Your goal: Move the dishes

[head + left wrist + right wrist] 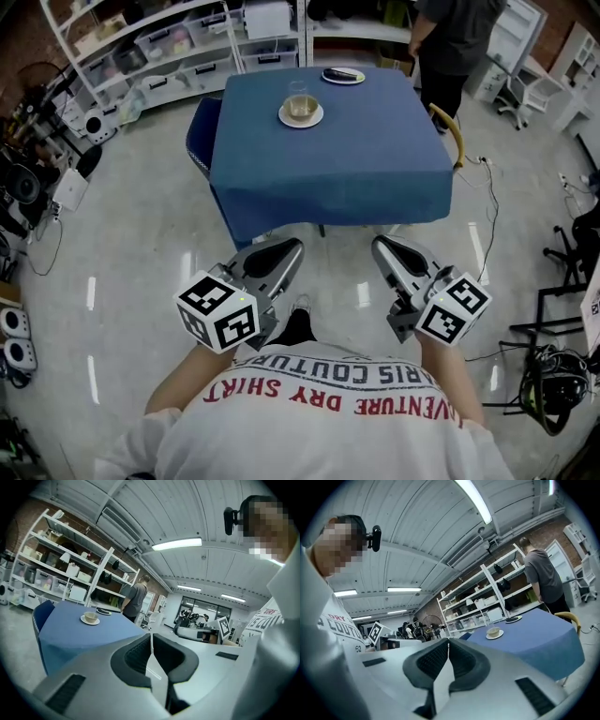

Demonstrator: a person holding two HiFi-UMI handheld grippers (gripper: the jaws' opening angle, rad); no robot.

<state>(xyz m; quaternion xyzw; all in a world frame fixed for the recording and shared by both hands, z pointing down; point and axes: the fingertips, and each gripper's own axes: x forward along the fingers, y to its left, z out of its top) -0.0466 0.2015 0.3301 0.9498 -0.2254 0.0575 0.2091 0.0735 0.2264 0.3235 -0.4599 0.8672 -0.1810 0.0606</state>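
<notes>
A cup on a white saucer [301, 112] stands near the far middle of the blue-clothed table [356, 169]. Behind it, at the far edge, lies a dark plate [343, 75]. Both grippers hang close to my body over the floor, well short of the table. My left gripper [285, 249] is shut with nothing in it, and so is my right gripper [383, 247]. The left gripper view has the shut jaws [151, 638] low, with the cup [90, 618] and dark plate [104, 611] far off. The right gripper view shows its closed jaws [448, 642], the cup [493, 632] and the plate [513, 618].
A blue chair [200, 131] is tucked at the table's left side and a yellow chair [451, 131] at its right. A person [457, 37] stands beyond the far right corner. White shelves [169, 47] line the back wall. Cables and gear lie along the left [28, 187] and right [553, 375] floor.
</notes>
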